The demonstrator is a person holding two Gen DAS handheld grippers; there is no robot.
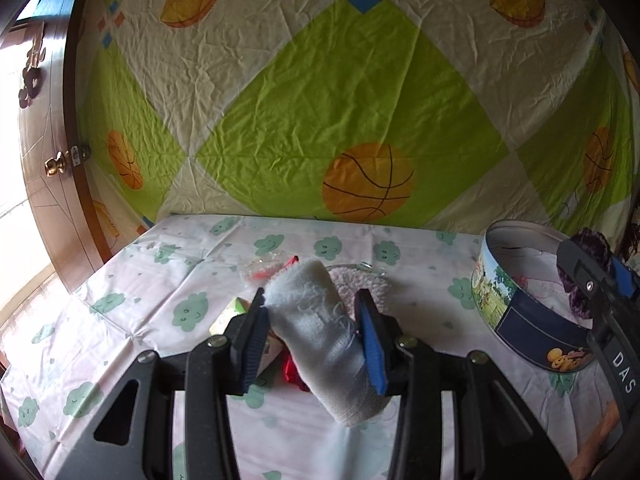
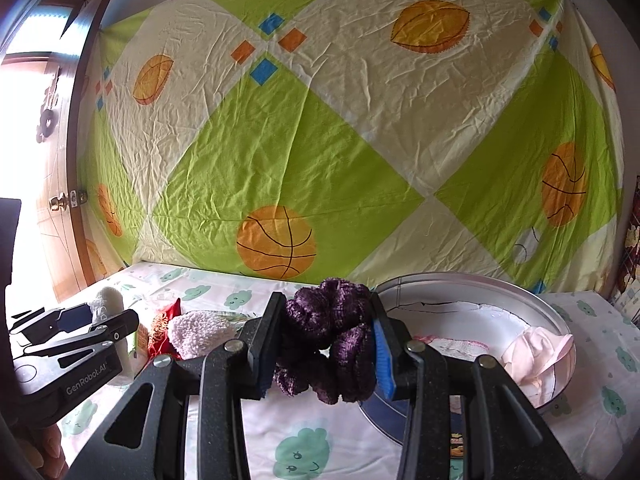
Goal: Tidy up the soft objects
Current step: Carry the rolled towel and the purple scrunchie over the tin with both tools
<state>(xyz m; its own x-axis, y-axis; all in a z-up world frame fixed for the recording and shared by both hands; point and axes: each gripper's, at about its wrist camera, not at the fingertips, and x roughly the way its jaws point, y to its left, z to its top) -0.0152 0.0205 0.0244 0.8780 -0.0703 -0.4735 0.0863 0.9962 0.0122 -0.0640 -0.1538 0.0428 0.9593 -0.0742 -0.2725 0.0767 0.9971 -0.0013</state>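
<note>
Fuzzy white rolled sock [image 1: 320, 332] is being clamped between the left gripper's [image 1: 316, 344] blue ribbed pads. Crinkled purple velvet scrunchie [image 2: 328, 336] is being pinched by the right gripper [image 2: 326, 344], just left of the round tin [image 2: 472, 284].

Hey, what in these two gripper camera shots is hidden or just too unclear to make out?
- Left wrist view: items behind the white sock in the left gripper, a red thing and a green carton, are mostly covered by sock and fingers.
- Right wrist view: the near part of the round tin hides behind the purple scrunchie and right gripper.
- Left wrist view: the tin's contents are blocked by its wall.
</note>
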